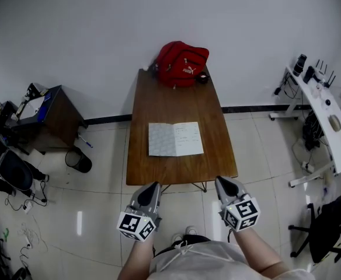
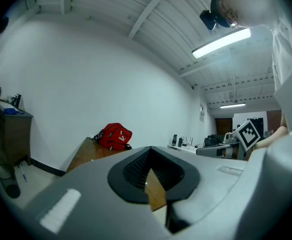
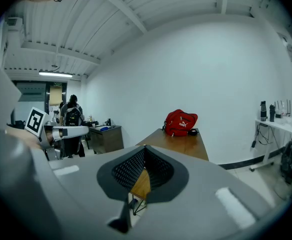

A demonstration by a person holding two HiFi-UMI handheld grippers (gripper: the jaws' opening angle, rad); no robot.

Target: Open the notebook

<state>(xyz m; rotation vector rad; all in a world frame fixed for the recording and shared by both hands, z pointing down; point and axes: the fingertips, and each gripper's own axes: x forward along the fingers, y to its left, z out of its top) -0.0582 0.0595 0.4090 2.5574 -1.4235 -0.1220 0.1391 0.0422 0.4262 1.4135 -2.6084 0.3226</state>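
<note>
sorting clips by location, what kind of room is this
Probably an office or lab workroom: a wooden table with an open notebook, a white bench carrying electronics, and a black office chair.

Ahead of the fingers [image 1: 150,193], the notebook [image 1: 176,139] shows white pages on the brown wood-grain table [image 1: 159,101], a red bag [image 1: 182,64] beyond. The left gripper [image 1: 153,186] and right gripper [image 1: 221,182] are grey, with black-and-white square markers

Person holds L gripper [image 1: 152,186] and R gripper [image 1: 222,182] side by side, low before the torso, both w/ fingers pressed together, empty, pointing fwd
</note>
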